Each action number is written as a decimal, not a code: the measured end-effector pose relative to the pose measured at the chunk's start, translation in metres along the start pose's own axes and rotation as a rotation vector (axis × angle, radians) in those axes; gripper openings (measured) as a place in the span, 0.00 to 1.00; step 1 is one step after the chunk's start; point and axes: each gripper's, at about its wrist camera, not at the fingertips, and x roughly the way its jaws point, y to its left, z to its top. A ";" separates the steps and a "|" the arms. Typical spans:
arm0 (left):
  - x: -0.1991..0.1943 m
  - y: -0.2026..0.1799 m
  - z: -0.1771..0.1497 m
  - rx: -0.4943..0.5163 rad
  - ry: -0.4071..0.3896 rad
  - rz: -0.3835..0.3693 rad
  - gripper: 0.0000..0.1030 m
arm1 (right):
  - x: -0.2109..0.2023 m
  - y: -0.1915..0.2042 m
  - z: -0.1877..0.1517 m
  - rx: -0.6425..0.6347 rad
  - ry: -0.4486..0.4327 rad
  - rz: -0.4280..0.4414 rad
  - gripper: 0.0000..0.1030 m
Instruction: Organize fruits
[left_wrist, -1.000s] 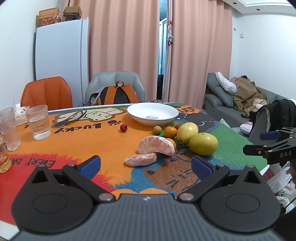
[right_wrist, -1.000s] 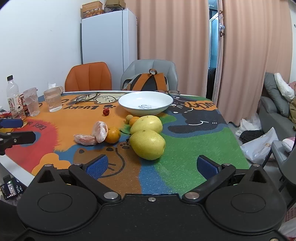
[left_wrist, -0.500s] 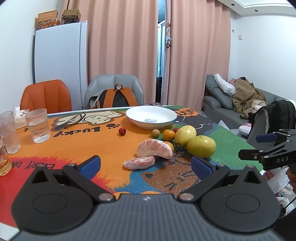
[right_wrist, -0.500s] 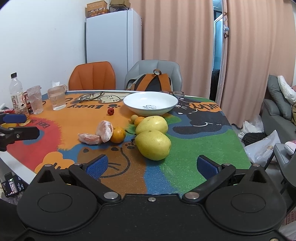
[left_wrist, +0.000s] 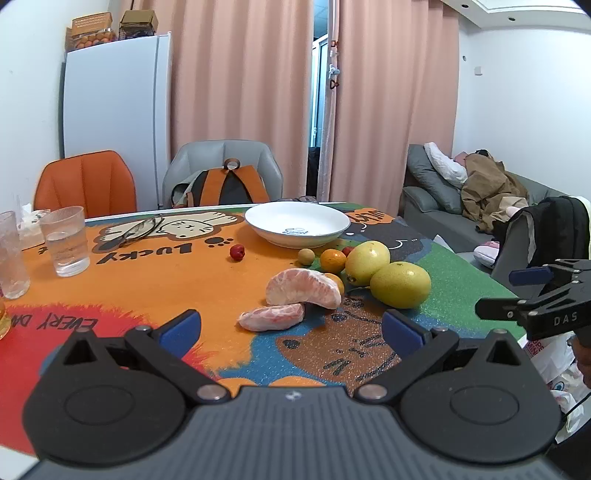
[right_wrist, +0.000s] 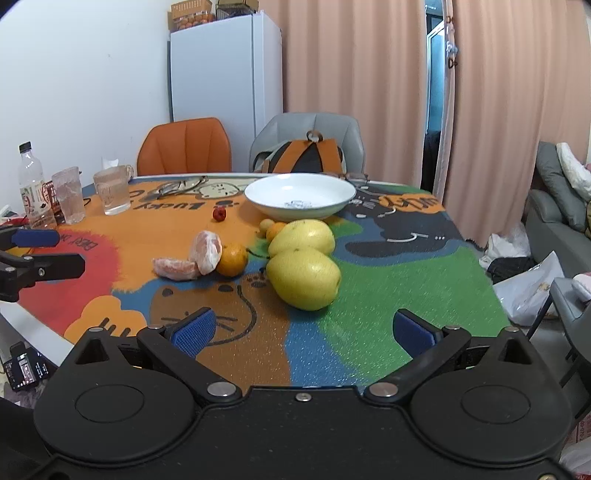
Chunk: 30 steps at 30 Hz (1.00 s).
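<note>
Over table edge — left gripper (left_wrist: 291, 326) wide apart, empty | right gripper (right_wrist: 302, 330) same

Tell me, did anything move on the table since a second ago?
Only the cameras shifted a little: both grippers drifted, so the fruit looks slightly lower and nearer the middle of each view. Nothing was picked up or let go. The left gripper and right gripper are open as before. The white bowl has nothing in it, and the yellow fruit, oranges and peeled segments lie where they were.
</note>
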 end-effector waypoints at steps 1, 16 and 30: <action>0.002 0.000 0.000 0.002 -0.001 0.000 1.00 | 0.002 0.000 0.000 -0.002 0.002 0.002 1.00; 0.054 0.019 -0.005 -0.041 0.069 -0.004 1.00 | 0.036 0.000 0.001 -0.038 0.005 0.022 1.00; 0.094 0.015 -0.011 -0.014 0.101 0.013 1.00 | 0.070 -0.007 0.006 -0.033 0.016 0.031 1.00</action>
